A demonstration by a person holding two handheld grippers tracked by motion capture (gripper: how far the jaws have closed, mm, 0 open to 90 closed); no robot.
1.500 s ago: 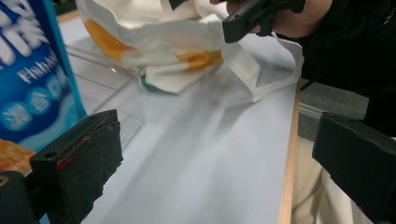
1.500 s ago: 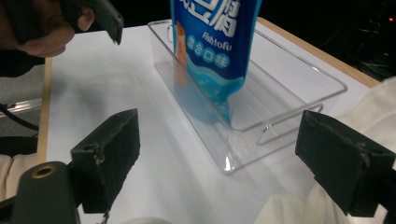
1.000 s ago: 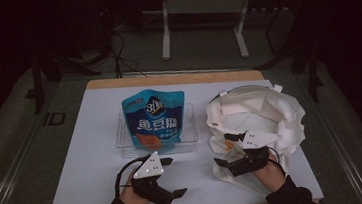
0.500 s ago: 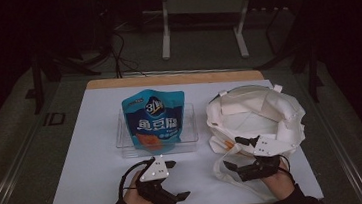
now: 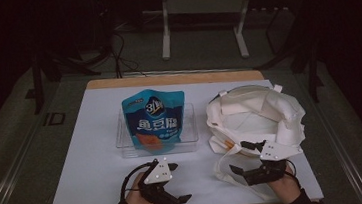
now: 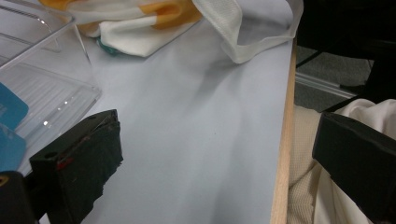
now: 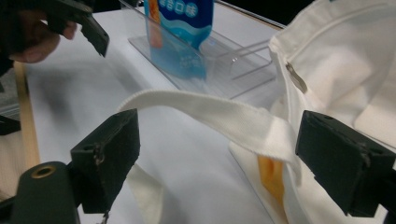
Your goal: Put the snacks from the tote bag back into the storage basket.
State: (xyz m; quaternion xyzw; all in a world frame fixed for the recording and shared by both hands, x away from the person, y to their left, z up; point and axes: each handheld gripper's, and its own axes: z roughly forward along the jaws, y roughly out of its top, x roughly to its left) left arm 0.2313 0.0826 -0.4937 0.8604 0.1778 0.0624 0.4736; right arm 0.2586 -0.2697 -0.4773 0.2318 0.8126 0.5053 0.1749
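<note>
Left gripper (image 5: pixel 177 184): jaws wide apart, empty, near edge of table (image 5: pixel 94 155)
Right gripper (image 5: pixel 242 157): jaws wide, bag strap (image 7: pixel 224 116) between them, unclamped

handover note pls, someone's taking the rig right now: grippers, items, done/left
Left gripper: open, holds nothing, over bare table near the front edge.
Right gripper: open, fingers either side of the tote bag's strap, not closed on it.
Tote bag: at table's right, mouth open.
Snack pouch: upright in the clear tray.
Done: nothing packed that I can see.
Left: probably grip the strap, move the pouch into the bag.
</note>
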